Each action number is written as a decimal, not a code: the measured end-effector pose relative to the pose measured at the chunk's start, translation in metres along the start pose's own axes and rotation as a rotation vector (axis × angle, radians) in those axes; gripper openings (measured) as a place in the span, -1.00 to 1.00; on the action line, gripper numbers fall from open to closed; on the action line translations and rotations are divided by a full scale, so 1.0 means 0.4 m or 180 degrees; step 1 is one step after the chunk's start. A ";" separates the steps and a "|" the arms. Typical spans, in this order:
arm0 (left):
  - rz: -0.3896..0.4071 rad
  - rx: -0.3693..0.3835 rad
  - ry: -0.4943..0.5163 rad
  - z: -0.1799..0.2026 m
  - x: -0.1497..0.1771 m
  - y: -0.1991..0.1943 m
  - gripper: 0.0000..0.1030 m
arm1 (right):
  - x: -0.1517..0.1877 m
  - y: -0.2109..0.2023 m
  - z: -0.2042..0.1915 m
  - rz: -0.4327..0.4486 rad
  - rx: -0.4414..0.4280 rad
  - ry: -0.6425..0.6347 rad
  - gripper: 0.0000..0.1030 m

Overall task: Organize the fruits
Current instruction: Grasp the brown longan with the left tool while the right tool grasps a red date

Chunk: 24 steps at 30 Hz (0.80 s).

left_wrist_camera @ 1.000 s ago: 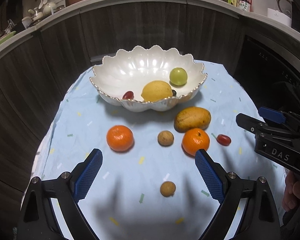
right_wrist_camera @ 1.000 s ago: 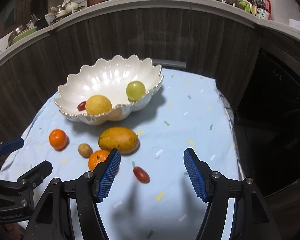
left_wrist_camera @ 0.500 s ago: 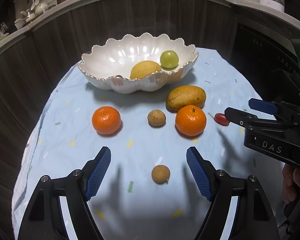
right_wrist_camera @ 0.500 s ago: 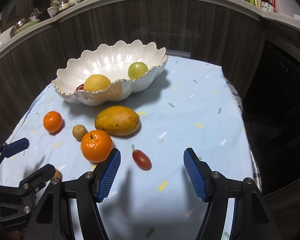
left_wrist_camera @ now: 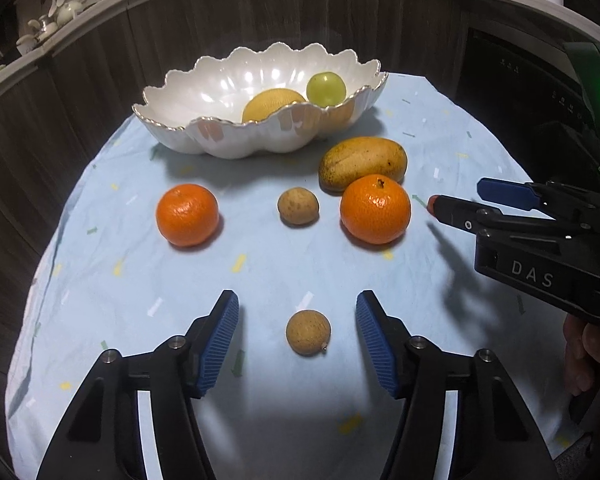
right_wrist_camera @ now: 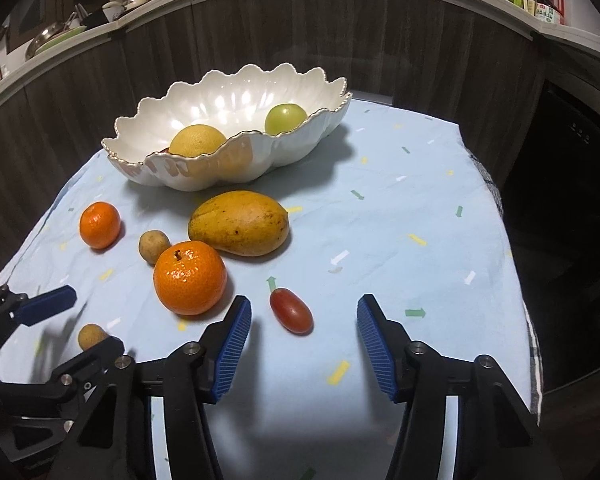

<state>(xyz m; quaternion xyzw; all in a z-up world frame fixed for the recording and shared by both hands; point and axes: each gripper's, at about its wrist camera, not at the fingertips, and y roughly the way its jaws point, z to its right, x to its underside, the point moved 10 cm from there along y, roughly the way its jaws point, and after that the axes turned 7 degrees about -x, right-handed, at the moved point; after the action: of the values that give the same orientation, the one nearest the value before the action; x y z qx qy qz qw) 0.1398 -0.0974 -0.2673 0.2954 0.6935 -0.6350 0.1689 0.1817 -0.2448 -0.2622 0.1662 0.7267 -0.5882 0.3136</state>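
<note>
- Evidently staged for paired pickups: left gripper (left_wrist_camera: 296,336) fingers closing around small round brown longan (left_wrist_camera: 308,332), no contact yet.
- Likewise right gripper (right_wrist_camera: 304,338) closing astride oval red grape tomato (right_wrist_camera: 291,311), untouched, both on blue-clothed counter (right_wrist_camera: 400,216).
- Beyond, scalloped white ceramic bowl (right_wrist_camera: 204,100) awaiting them.

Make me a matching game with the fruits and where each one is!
Things:
1. green round fruit
2. small brown fruit
3. red grape
4. mango

Places:
A. between the right claw's fingers, untouched
B. inside the white bowl
C. between the left claw's fingers, untouched
D. on the cloth in front of the bowl, behind an orange

Pairs: 1-B, 2-C, 3-A, 4-D
</note>
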 end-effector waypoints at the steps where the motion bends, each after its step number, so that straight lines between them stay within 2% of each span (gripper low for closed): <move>1: -0.0009 0.0016 0.0002 0.002 0.004 0.004 0.08 | 0.001 0.004 -0.002 -0.0010 -0.0007 -0.0007 -0.01; 4: -0.0018 0.0047 -0.0008 0.004 0.010 0.013 -0.08 | 0.006 0.016 -0.005 -0.0050 -0.0019 -0.0023 -0.06; 6: -0.0011 0.0060 -0.0023 0.003 0.012 0.017 -0.11 | 0.011 0.024 -0.007 -0.0084 -0.0029 -0.0028 -0.13; 14: 0.0050 0.0089 0.0030 0.014 0.012 0.015 -0.33 | 0.016 0.041 -0.007 -0.0099 -0.0036 -0.0029 -0.52; 18: 0.0077 0.0102 0.0071 0.020 0.012 0.010 -0.55 | 0.013 0.042 -0.011 -0.0088 -0.0022 -0.0054 -0.54; 24: 0.0085 0.0096 0.0080 0.020 0.008 0.005 -0.57 | 0.010 0.031 -0.012 -0.0064 -0.0005 -0.0033 -0.55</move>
<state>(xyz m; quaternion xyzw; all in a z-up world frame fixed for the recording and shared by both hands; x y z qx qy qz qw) 0.1375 -0.1046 -0.2717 0.3151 0.6820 -0.6392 0.1641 0.1849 -0.2375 -0.2738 0.1555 0.7272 -0.5915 0.3116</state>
